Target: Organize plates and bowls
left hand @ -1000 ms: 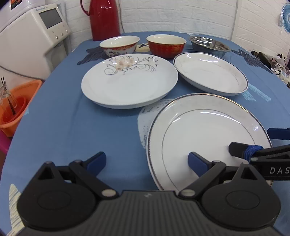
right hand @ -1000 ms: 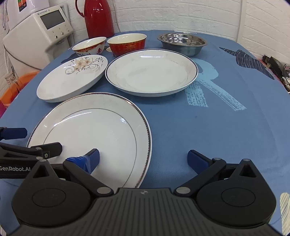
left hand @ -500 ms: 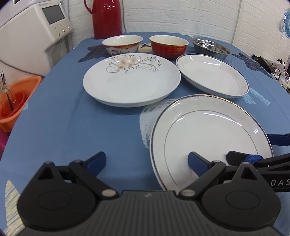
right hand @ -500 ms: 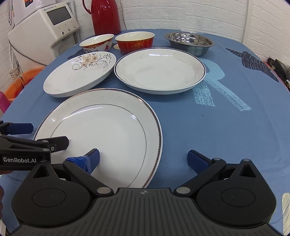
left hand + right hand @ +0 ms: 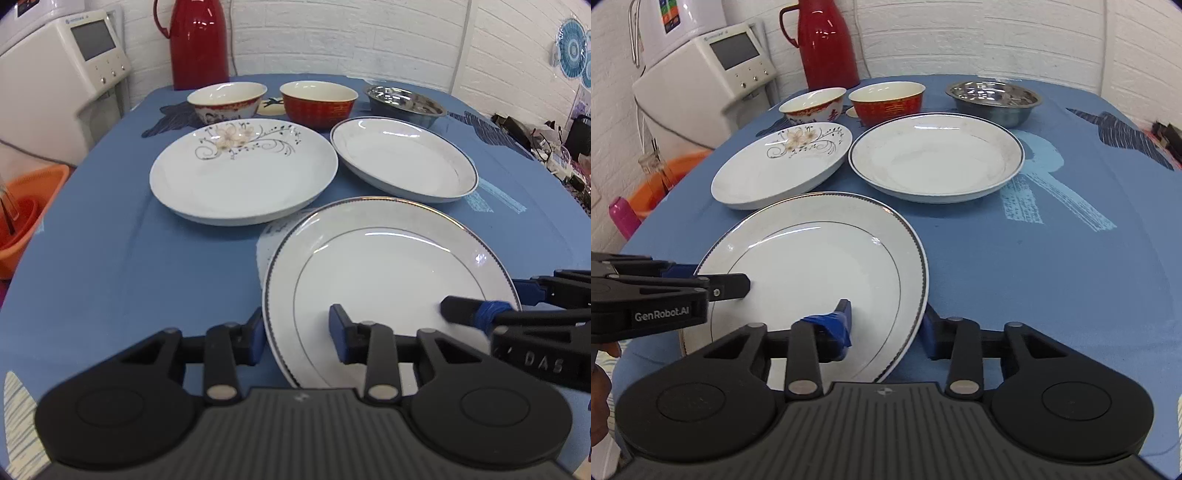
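The big white plate with a thin silver ring (image 5: 388, 266) (image 5: 812, 258) lies nearest on the blue tablecloth (image 5: 110, 258). My left gripper (image 5: 297, 332) (image 5: 713, 278) straddles its left rim, one finger outside and one on the plate. My right gripper (image 5: 886, 328) (image 5: 487, 295) straddles its right rim the same way. Both stand narrowed with a gap still showing. Behind are a flower-patterned plate (image 5: 240, 177), a deep dark-rimmed plate (image 5: 402, 158), a white-and-red bowl (image 5: 227, 101), a red bowl (image 5: 317, 103) and a steel bowl (image 5: 404, 105).
A red thermos (image 5: 197, 40) stands at the table's far edge. A white appliance (image 5: 55, 74) and an orange basin (image 5: 22, 210) are off the left side. Clutter (image 5: 546, 147) lies at the right. A hand (image 5: 598, 387) shows at the lower left.
Both grippers' fingers have drawn much closer together around the near plate's rim. Both cameras have shifted slightly, so the plate looks larger.
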A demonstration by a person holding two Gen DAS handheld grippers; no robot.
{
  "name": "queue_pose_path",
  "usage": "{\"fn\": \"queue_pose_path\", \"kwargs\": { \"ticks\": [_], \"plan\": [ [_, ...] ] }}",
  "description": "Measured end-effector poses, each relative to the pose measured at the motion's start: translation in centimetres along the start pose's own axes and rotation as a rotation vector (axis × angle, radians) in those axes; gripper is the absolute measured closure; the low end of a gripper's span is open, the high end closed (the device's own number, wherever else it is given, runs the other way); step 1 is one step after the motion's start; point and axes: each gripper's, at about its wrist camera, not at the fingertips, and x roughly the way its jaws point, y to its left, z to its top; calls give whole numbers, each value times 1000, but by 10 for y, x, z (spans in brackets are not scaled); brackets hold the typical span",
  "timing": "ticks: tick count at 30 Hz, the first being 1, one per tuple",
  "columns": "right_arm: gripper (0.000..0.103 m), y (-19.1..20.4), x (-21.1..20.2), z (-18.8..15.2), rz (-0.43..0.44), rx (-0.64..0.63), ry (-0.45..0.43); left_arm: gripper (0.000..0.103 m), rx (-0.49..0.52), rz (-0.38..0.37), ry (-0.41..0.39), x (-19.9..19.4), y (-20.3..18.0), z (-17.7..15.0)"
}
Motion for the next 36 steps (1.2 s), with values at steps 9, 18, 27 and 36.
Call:
{"fn": "queue_pose_path", "kwargs": {
  "ticks": [9, 18, 27, 36],
  "plan": [
    [82, 41, -6, -16, 68, -30, 16, 77, -32, 11, 28, -16, 35, -10],
    [77, 78, -14, -30, 96, -60, 30, 76, -22, 28, 36, -35, 65, -28],
    [76, 52, -23, -19, 218, 61, 73, 40, 15, 65, 21, -44, 73, -30],
    [74, 13, -32, 35, 3, 115, -127, 39, -35, 109, -38, -45, 103, 15]
  ]
}}
